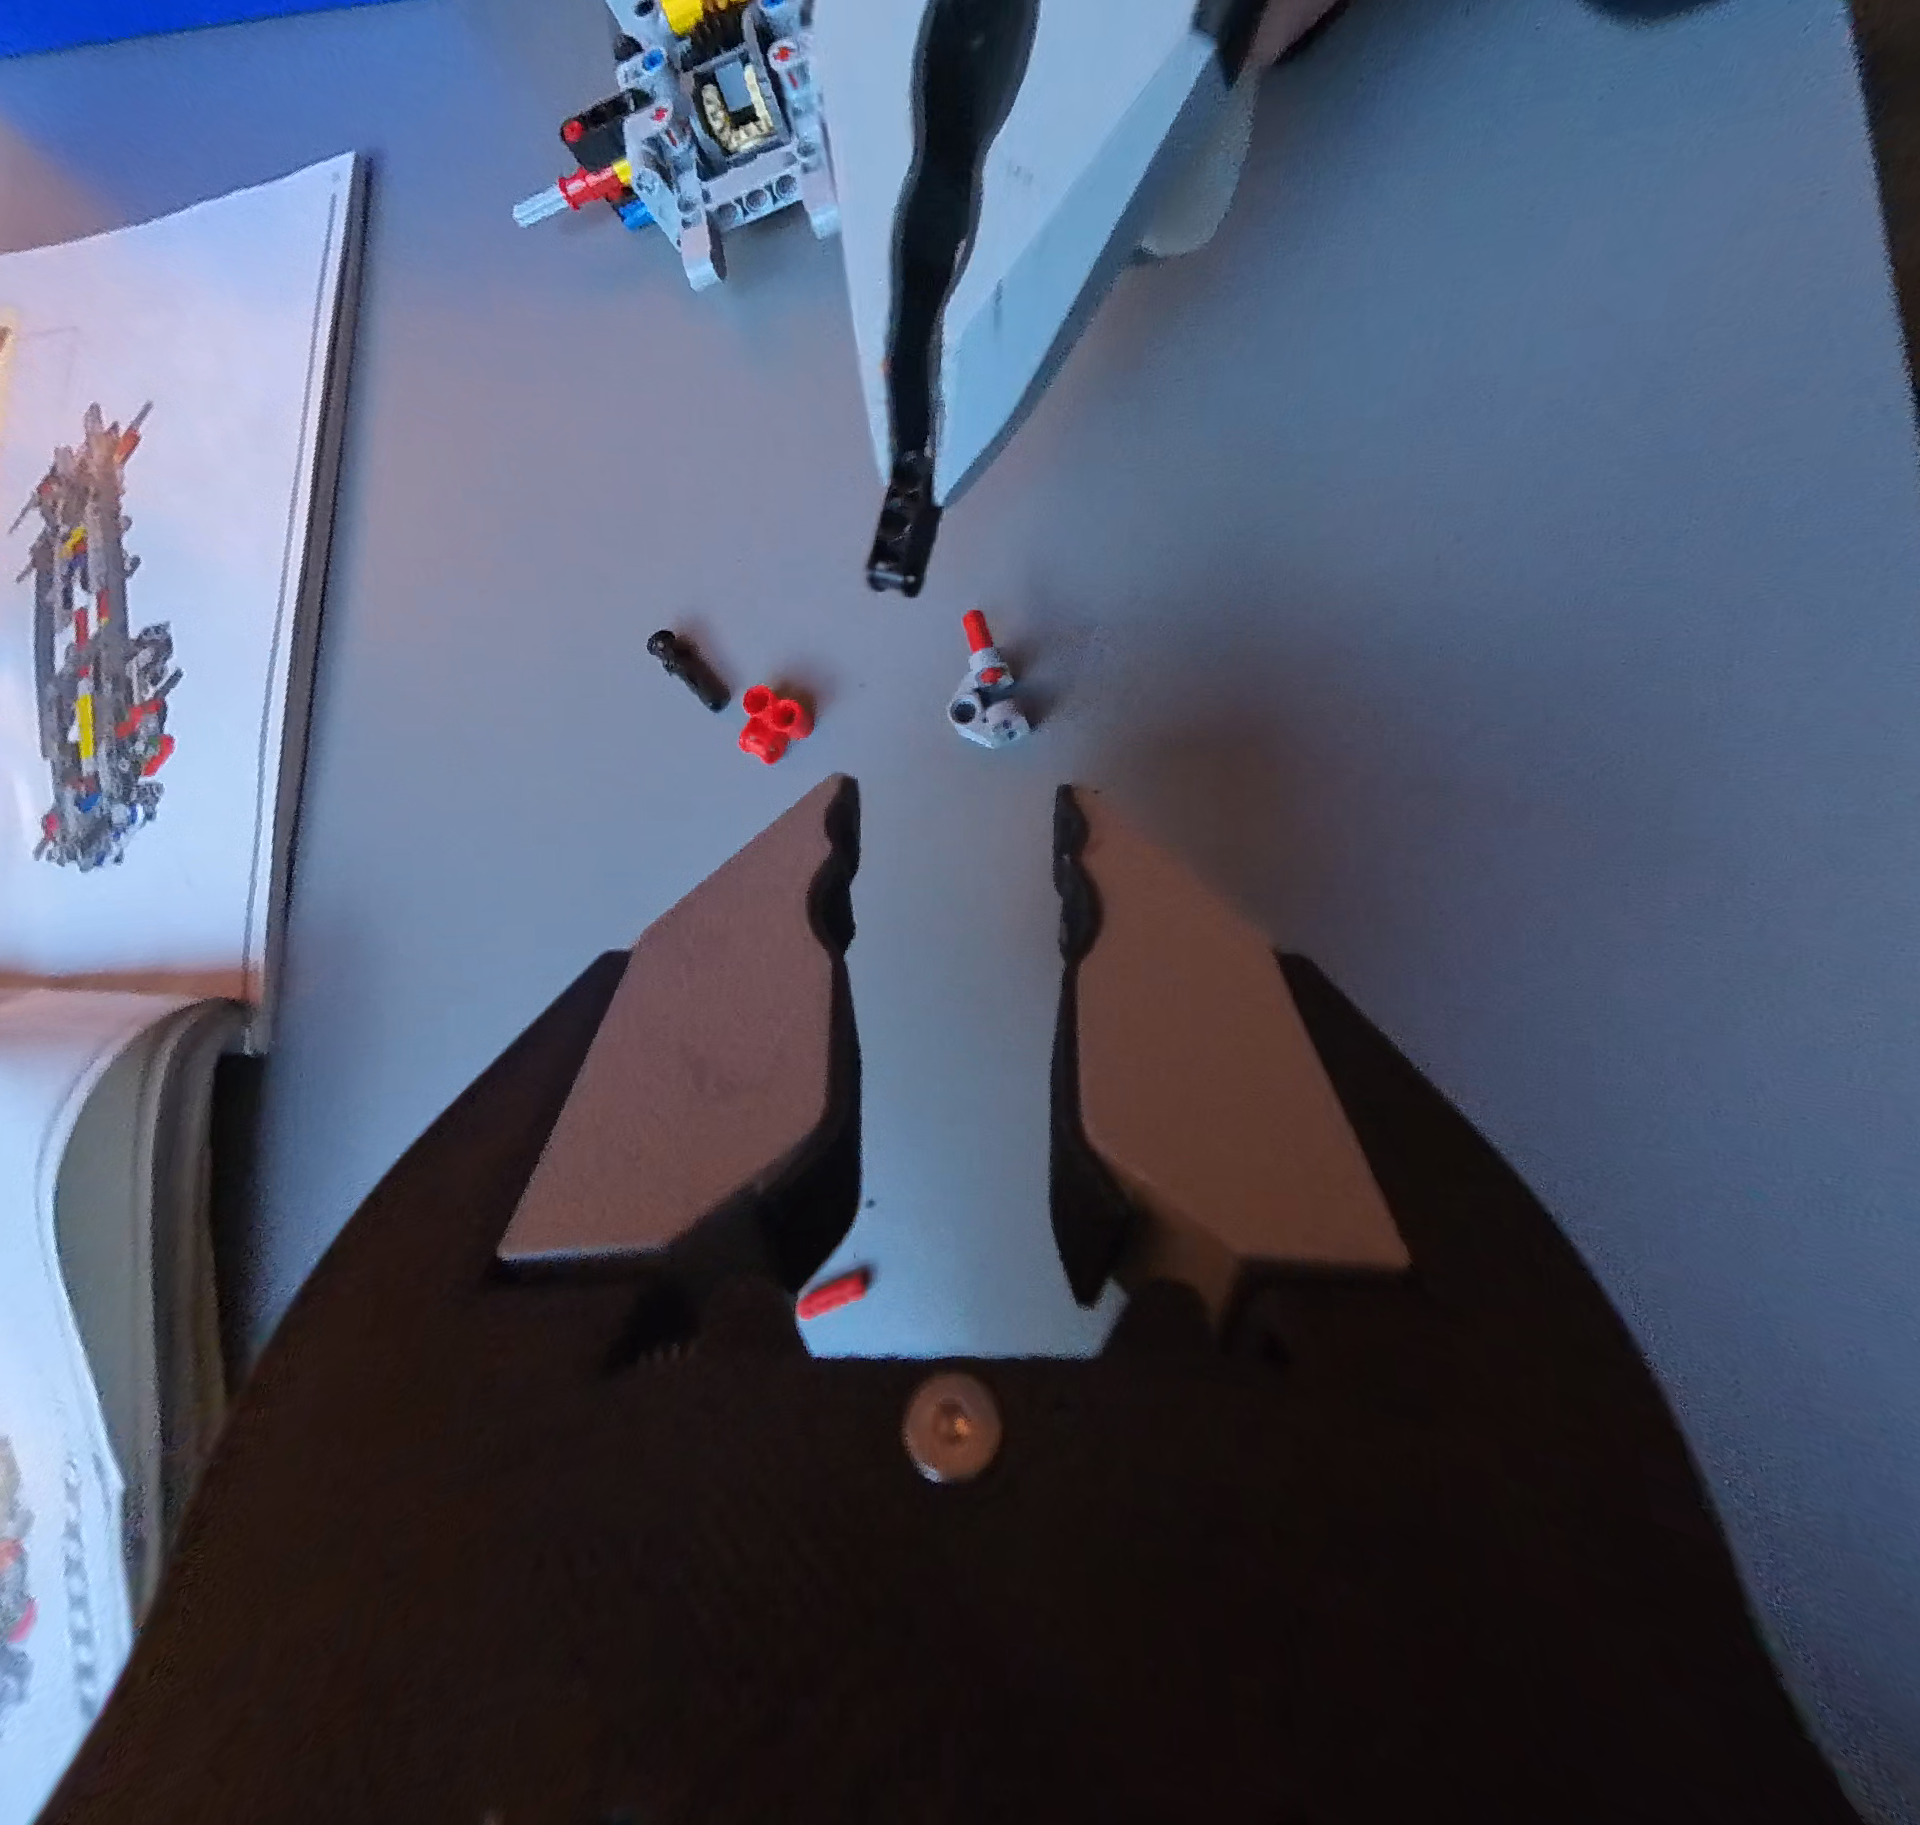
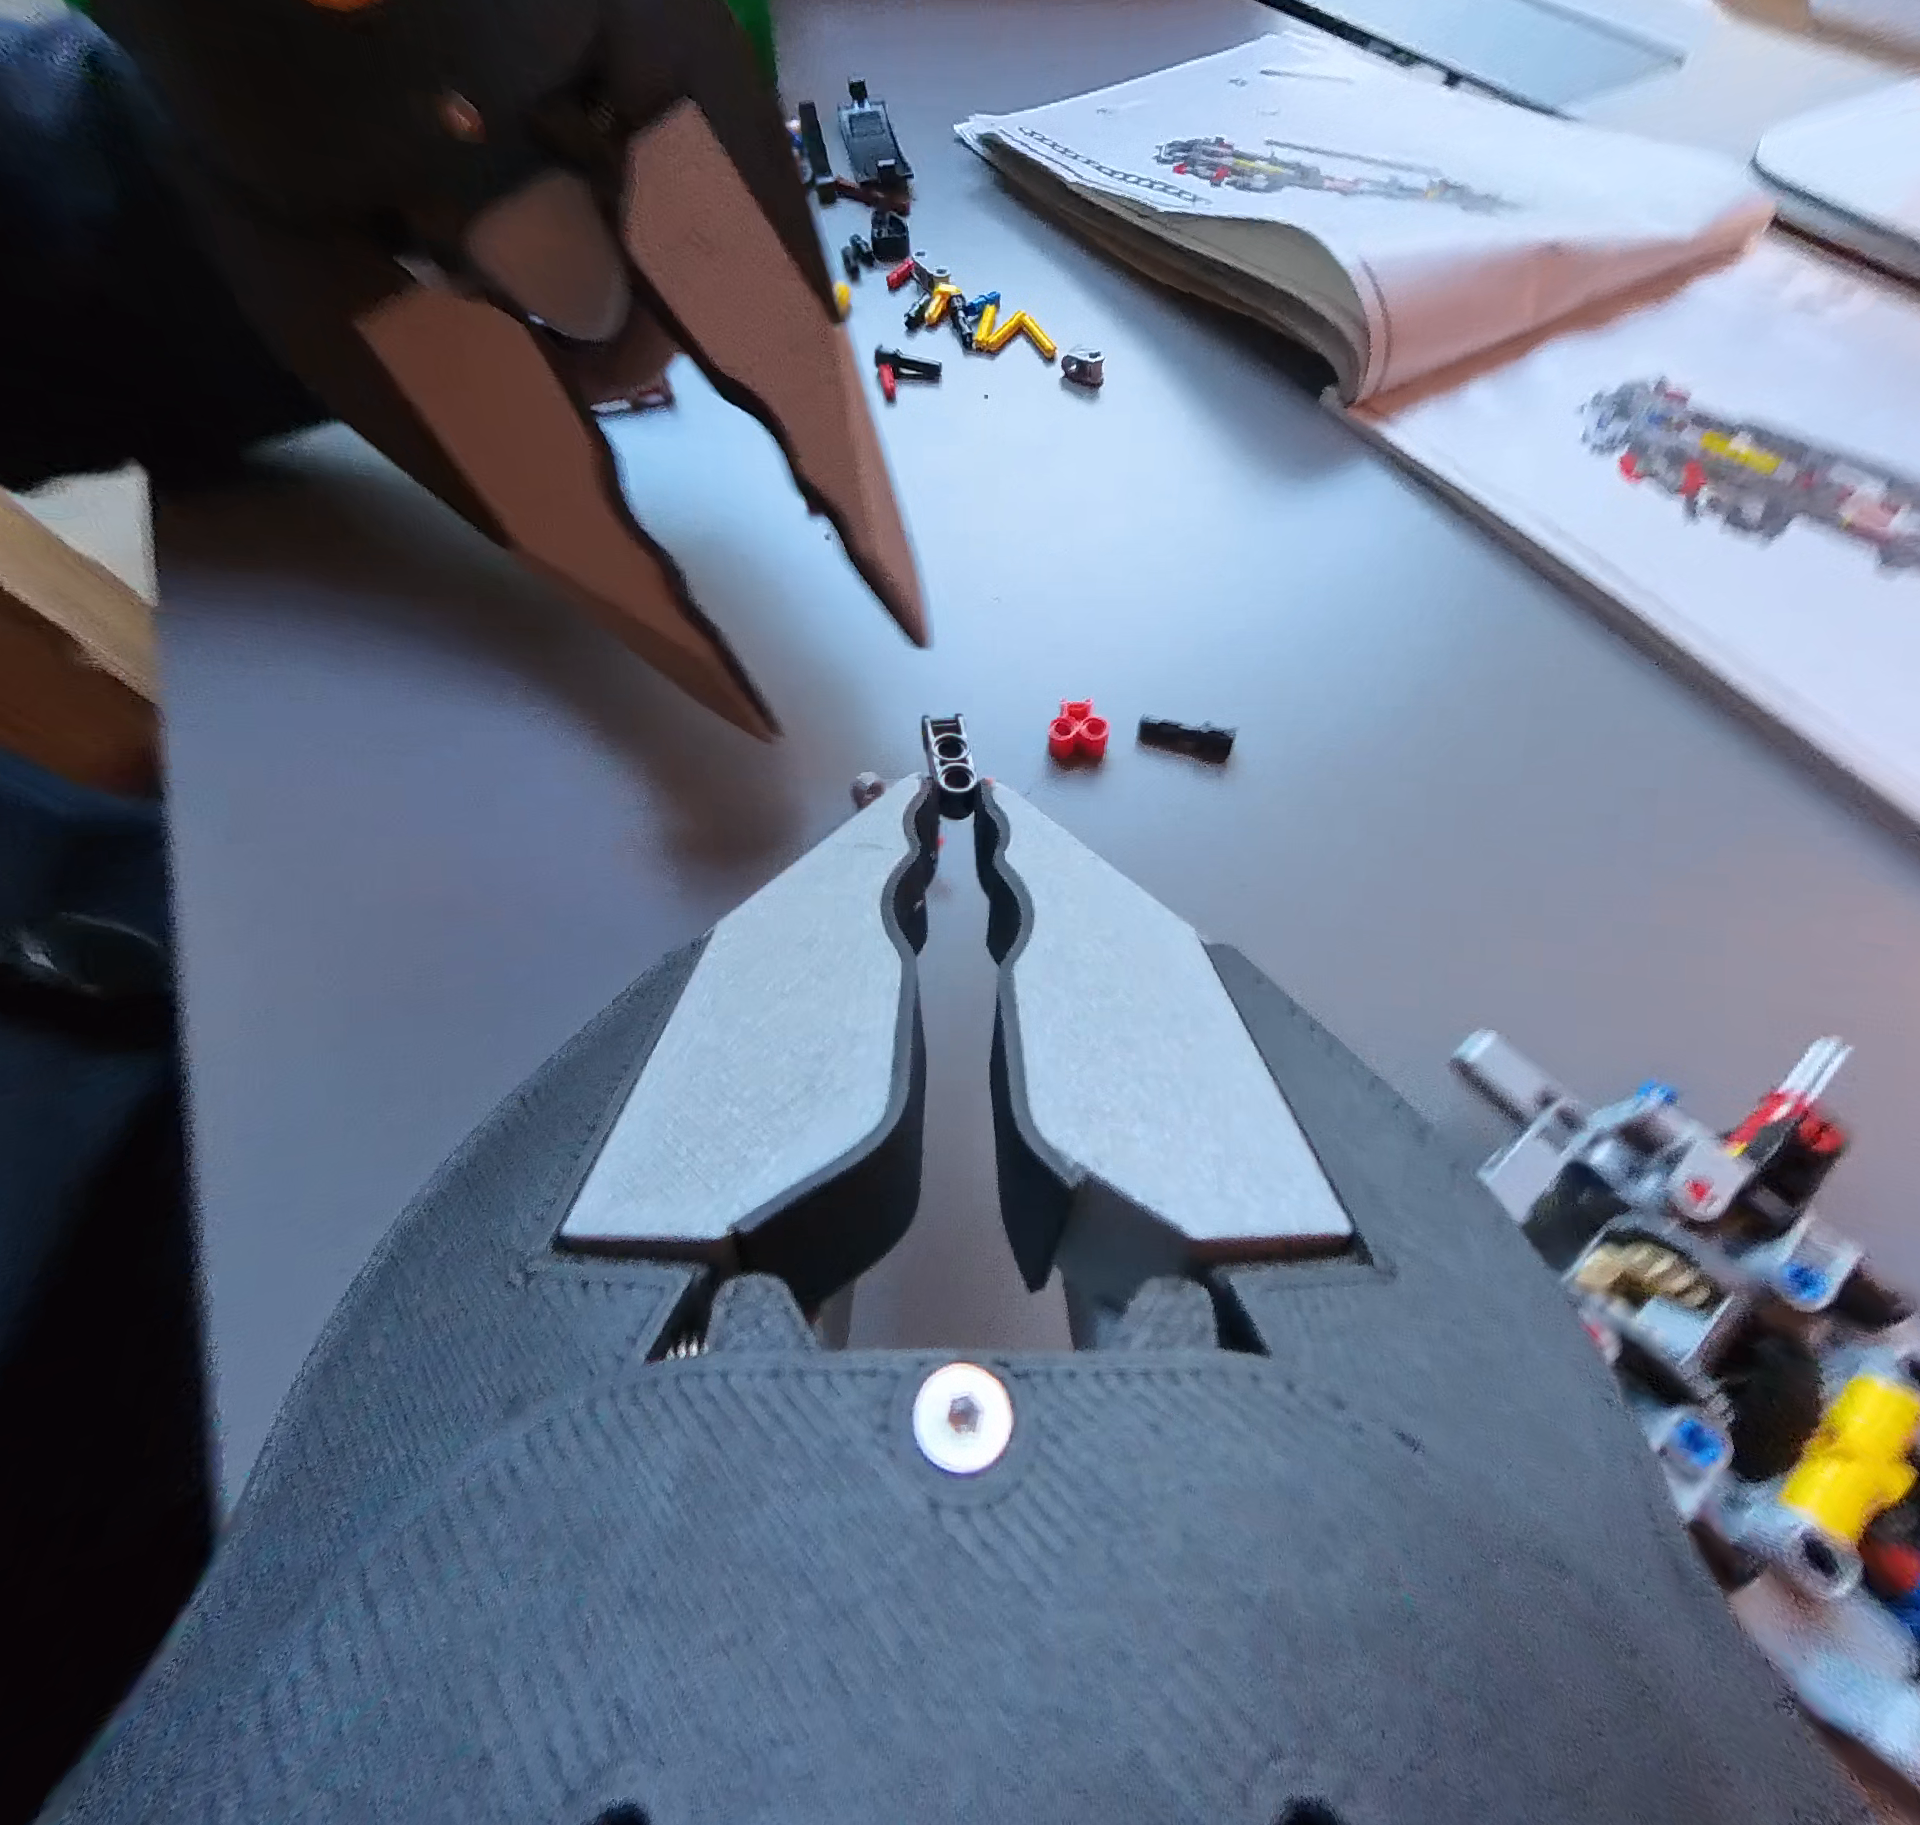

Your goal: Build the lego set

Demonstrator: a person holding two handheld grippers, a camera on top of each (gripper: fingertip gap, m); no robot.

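A: What is the left tool [image 1: 956, 788] doing?

B: Its fingers are wide apart, with nothing between them. It hangs over the desk [image 1: 1455, 840]. A red piece [image 1: 774, 724] lies at its 11 o'clock, and a grey piece [image 1: 987, 710] with a red peg at 1 o'clock.

A: And the right tool [image 2: 951, 804]?

B: It pinches a small black beam [image 2: 948, 752] at its tips. A black pin [image 2: 1184, 738] lies at 2 o'clock. The half-built model [image 2: 1714, 1308] sits at 4 o'clock, the open book [image 2: 1351, 217] at 1 o'clock.
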